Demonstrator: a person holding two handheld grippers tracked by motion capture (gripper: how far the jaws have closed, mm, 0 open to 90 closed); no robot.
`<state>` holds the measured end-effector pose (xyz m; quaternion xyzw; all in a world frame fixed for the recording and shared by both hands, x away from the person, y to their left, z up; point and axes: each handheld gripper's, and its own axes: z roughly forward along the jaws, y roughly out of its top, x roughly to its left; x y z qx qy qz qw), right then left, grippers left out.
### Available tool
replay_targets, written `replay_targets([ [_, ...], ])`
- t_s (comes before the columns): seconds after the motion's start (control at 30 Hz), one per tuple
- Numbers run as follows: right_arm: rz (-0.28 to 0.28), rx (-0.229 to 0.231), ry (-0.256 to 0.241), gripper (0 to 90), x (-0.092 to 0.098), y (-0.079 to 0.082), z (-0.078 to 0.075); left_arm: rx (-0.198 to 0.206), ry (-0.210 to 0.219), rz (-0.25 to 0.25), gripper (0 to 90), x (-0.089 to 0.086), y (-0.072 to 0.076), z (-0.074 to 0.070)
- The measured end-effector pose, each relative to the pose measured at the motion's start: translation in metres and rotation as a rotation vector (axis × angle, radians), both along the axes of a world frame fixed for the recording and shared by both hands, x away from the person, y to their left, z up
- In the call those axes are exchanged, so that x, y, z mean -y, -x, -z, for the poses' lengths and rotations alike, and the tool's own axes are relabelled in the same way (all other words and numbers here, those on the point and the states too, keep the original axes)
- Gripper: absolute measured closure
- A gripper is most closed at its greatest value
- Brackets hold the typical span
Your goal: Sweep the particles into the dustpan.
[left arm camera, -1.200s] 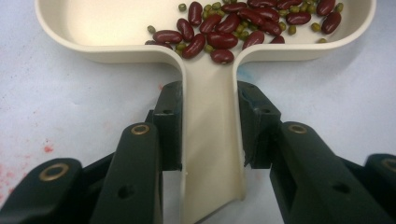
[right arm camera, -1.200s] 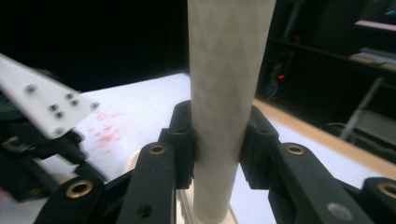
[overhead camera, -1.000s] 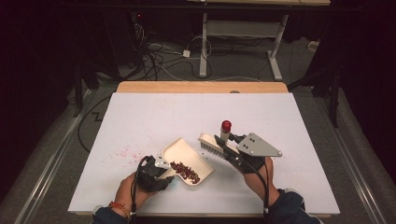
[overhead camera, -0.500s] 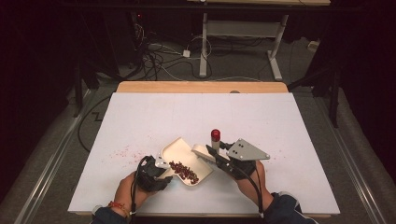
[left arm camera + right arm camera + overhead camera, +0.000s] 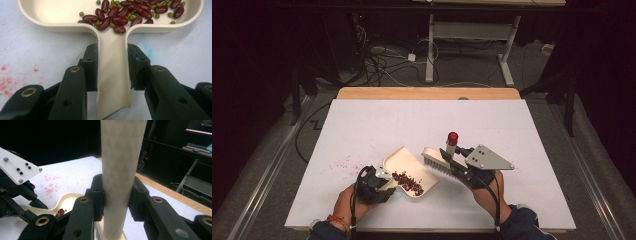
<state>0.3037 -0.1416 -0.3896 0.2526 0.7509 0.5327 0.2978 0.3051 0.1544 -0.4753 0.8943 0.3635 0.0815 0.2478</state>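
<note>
Lifted since before, bristled brush (image 5: 439, 161) hovers beside smooth cream dustpan (image 5: 404, 161).

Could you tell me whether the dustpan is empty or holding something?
Holding something: red beans and small green ones lie in the dustpan.

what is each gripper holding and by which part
The left gripper clamps the dustpan by its handle, beans inside. The right gripper clamps the brush by its handle.
</note>
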Motion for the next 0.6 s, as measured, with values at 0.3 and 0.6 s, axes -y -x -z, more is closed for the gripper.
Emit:
replay_targets([
  [0.3,0.01,0.025,0.04,70.0,-0.019,-0.001,0.014,-0.003,0.027,-0.028,63.5,0.005,0.0,0.001],
  [0.6,0.006,-0.008,0.045,70.0,-0.047,-0.006,0.022,0.028,0.037,-0.066,63.5,0.019,0.0,0.002],
])
